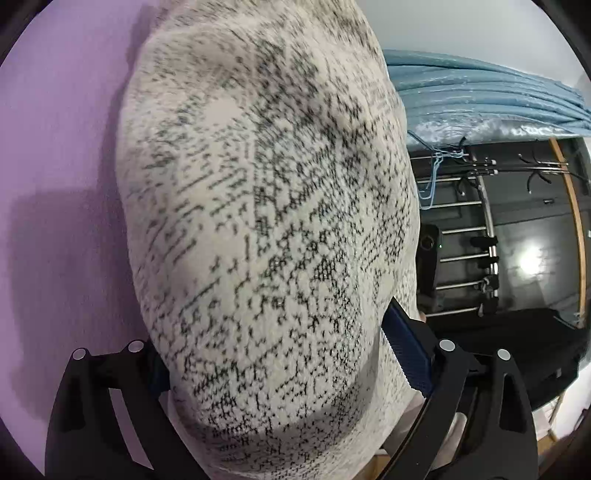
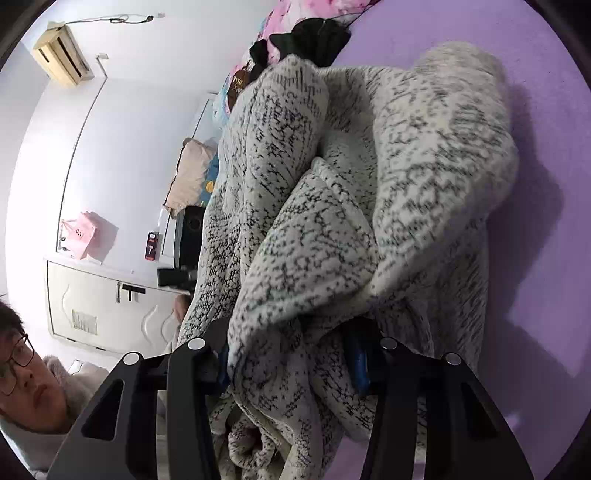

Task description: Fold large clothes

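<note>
A cream knit sweater with black speckled pattern [image 1: 266, 184] fills the left wrist view as a thick bundle. It bulges between the blue pads of my left gripper [image 1: 282, 362], which is shut on it above the purple bed sheet [image 1: 66, 147]. In the right wrist view the same sweater [image 2: 332, 221] hangs in heavy folds over the purple sheet [image 2: 535, 258]. My right gripper [image 2: 291, 367] is shut on a gathered fold of it, and the cloth partly hides the blue pads [image 2: 358, 365].
Folded blue bedding [image 1: 480, 99] lies above a metal rack [image 1: 465, 240] at the right. Black clothes [image 2: 314, 37] and a pink patterned quilt [image 2: 295, 14] lie at the far end of the bed. A pillow [image 2: 188, 177], white cabinet [image 2: 103, 314] and a person's face [image 2: 22, 380] are at left.
</note>
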{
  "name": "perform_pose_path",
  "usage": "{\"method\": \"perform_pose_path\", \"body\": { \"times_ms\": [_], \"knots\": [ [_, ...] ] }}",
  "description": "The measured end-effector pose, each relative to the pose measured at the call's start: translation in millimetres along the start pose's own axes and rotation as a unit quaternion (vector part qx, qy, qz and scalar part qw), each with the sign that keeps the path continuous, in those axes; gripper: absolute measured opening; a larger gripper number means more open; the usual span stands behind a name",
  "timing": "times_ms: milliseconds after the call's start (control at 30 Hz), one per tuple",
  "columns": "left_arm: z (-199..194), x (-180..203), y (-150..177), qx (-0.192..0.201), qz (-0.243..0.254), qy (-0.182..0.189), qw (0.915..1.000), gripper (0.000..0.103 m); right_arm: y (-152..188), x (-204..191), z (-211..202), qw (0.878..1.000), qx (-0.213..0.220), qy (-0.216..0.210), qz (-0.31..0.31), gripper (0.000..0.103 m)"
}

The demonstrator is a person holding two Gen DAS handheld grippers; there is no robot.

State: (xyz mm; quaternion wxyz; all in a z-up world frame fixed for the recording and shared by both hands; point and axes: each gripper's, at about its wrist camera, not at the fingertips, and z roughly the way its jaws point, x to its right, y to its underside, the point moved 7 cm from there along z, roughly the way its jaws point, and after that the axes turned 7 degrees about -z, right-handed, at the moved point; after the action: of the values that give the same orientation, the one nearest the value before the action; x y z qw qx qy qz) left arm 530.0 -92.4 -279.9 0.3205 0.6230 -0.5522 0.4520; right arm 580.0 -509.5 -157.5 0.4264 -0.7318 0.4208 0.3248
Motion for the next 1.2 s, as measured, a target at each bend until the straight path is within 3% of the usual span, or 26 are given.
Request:
{"method": "perform_pose_path", "body": {
  "times_ms": [233,467,567,733,933,1200],
  "knots": [
    [-16.7,29.2,37.0,-0.006,0.028,-0.014,0.9995,0.089,19.1,-23.9,-8.2,0.999,0.027,-0.017,-0.004,0.046],
    [1.5,81.5,69.1,-0.021,0.068,-0.023,0.9972,0.089,35.2,-35.2,-49.9,0.998,0.063,-0.006,0.004,0.046],
    [10.0,99.8,84.1,-0.031,0.075,-0.022,0.9965,0.089,15.3,-47.0,-33.7,0.998,0.068,0.004,0.001,0.046],
    [8.1,121.3,106.5,-0.037,0.071,-0.03,0.9964,0.089,17.0,-76.0,-33.6,0.997,0.072,0.004,-0.006,0.046],
    [-25.7,153.9,142.7,-0.026,0.073,-0.048,0.9959,0.089,9.3,-112.5,-19.0,0.997,0.07,-0.01,-0.029,0.046],
    [-111.9,188.6,195.9,0.021,0.08,-0.078,0.9936,0.089,-6.7,-168.6,48.1,0.994,0.065,-0.05,-0.078,0.046]
  ]
}}
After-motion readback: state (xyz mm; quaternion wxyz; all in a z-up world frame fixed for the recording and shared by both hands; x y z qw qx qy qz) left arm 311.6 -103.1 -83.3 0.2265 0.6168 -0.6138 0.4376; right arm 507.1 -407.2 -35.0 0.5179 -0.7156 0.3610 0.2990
